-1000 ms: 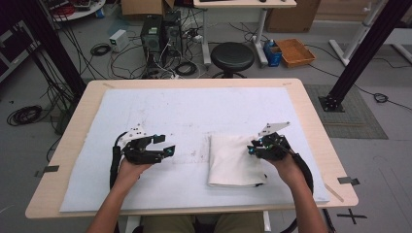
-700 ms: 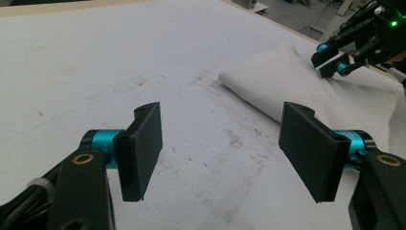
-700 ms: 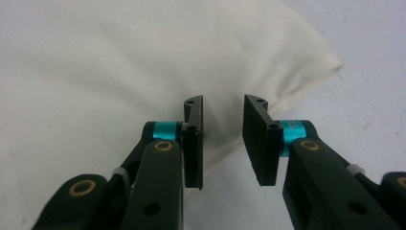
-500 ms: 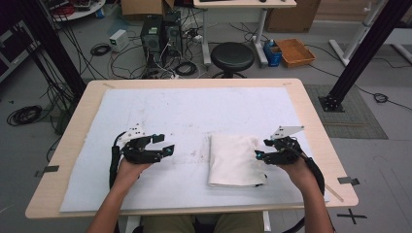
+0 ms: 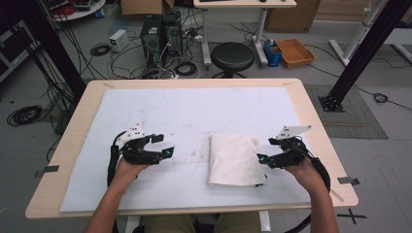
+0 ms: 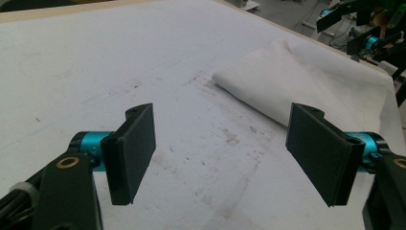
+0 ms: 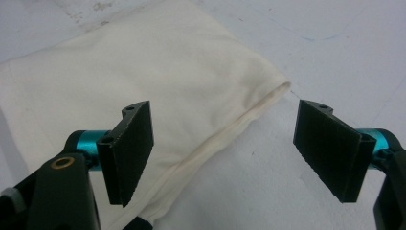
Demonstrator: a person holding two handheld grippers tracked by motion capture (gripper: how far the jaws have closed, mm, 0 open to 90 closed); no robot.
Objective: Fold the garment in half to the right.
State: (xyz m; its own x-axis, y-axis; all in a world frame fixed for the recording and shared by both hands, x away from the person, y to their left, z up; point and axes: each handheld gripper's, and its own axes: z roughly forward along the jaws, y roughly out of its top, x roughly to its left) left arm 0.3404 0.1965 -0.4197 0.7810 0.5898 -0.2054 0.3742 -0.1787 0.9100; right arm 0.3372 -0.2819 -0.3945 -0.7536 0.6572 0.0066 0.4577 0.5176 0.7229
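A folded white cloth [image 5: 234, 160] lies flat on the white mat [image 5: 194, 116] that covers the wooden bench [image 5: 311, 121], on the person's right side and close to the near edge. The right claw [image 5: 262, 159] sits just beside the cloth's right edge, pointing toward it; its jaws have just been opening and now stand wide, with nothing pressed between them. In the right gripper view the cloth's folded hem [image 7: 230, 129] runs between the 2 black jaws, but the pads stay clear of it. The left claw [image 5: 163, 145] hovers over bare mat, well apart from the cloth, pointing toward it. Its jaws have opened a little further and stand wide, holding nothing. In the left gripper view, faint brown stains [image 6: 230, 139] mark the mat ahead of the jaws, and the cloth [image 6: 297, 86] lies beyond them.
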